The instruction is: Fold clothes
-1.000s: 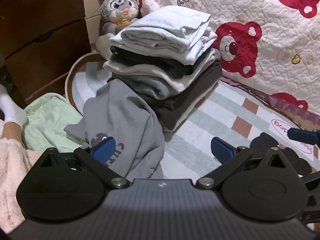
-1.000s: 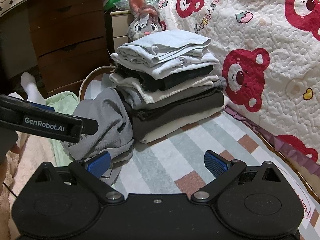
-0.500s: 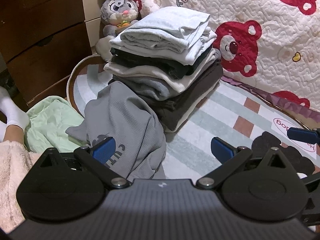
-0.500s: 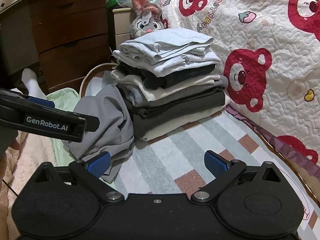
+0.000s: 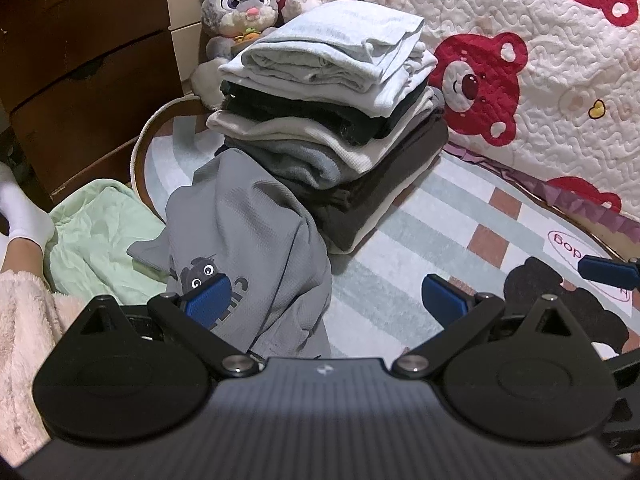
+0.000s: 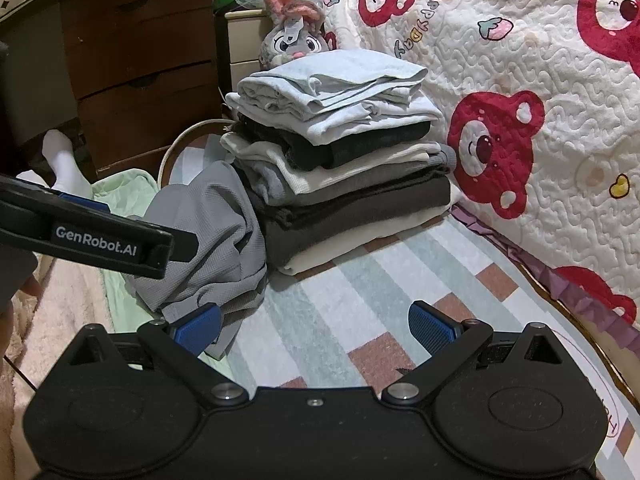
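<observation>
While both stand wide open, left gripper and right gripper hold nothing.

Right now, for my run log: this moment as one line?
task: fold clothes | left gripper: open | right gripper: open | grey shirt: unfolded, leaning on stack

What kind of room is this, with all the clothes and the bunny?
Most likely a bedroom. A quilt with red bears hangs over what looks like a bed, a wooden chest of drawers stands behind, and a plush bunny sits by the stack of folded clothes on a striped rug.
</observation>
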A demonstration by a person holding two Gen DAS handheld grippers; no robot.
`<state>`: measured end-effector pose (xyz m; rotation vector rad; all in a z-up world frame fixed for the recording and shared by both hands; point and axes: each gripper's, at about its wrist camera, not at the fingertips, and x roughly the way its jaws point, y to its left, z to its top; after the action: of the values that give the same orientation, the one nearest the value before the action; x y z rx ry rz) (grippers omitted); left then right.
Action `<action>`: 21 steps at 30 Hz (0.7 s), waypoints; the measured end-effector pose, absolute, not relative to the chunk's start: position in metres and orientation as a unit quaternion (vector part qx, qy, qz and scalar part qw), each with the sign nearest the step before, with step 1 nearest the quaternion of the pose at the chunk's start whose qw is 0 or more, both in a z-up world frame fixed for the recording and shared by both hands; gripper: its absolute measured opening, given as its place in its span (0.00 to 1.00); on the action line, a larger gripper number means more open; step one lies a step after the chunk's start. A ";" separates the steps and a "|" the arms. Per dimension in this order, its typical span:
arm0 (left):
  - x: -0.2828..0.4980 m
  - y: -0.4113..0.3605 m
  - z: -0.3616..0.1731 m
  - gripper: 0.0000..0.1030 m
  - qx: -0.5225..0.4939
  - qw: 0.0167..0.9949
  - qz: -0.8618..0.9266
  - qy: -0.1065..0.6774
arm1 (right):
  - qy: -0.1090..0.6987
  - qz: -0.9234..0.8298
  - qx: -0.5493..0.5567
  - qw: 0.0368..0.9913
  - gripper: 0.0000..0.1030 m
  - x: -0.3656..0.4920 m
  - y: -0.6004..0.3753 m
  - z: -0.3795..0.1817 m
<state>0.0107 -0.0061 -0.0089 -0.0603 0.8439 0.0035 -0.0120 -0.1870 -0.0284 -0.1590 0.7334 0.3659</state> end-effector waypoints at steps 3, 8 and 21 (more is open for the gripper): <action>0.019 0.007 -0.015 1.00 -0.032 0.909 0.008 0.415 | 0.359 0.187 -0.062 0.912 0.99 -0.007 -0.189 -0.033; 0.033 0.028 -0.025 1.00 -0.037 0.905 0.019 0.423 | 0.371 0.213 -0.022 0.904 0.99 0.007 -0.195 -0.037; 0.097 0.106 -0.072 0.82 -0.148 0.887 0.006 0.437 | 0.435 0.290 0.151 0.839 0.94 0.092 -0.172 -0.103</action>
<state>0.0972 0.1062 -0.0717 -0.3080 0.9089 0.0118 0.0923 -0.1716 -0.1029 0.3184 0.9194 0.6132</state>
